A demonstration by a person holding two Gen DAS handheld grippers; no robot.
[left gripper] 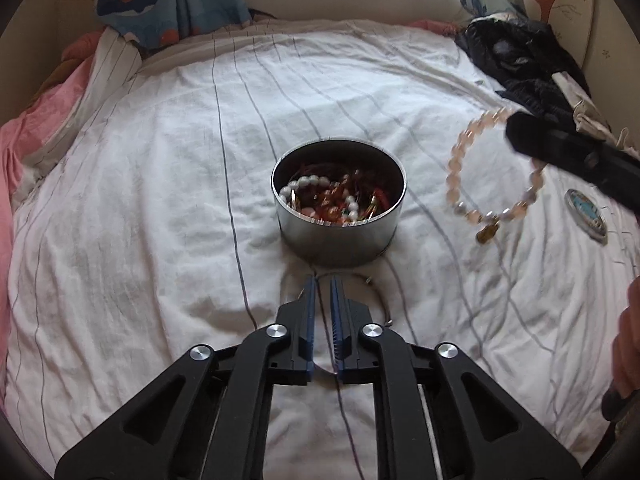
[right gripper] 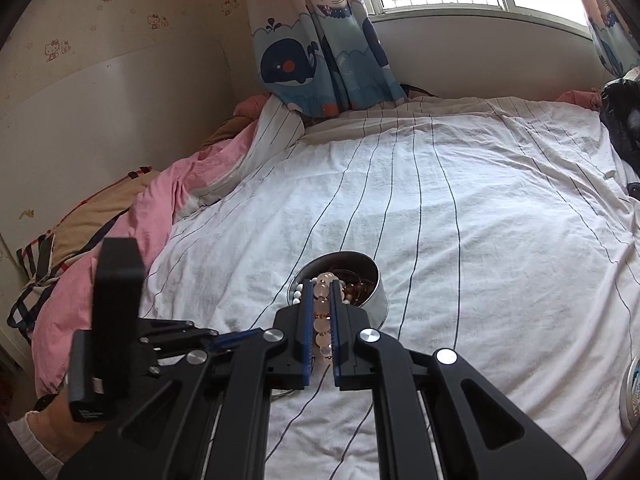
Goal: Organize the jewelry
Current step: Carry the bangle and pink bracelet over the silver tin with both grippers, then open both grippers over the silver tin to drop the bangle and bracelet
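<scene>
Pink bead bracelet lifted beside the jewelry tin

In the right wrist view the right gripper [right gripper: 323,286] pinches a pink bead bracelet [right gripper: 322,330]; in the left view it hangs at right centre, above the striped bedsheet [left gripper: 160,200]. The round tin [left gripper: 339,227] full of jewelry sits mid-frame. The left gripper [left gripper: 323,280], jaws slightly apart with nothing between them, hovers over a thin bangle [left gripper: 380,300] just below the tin.
</scene>
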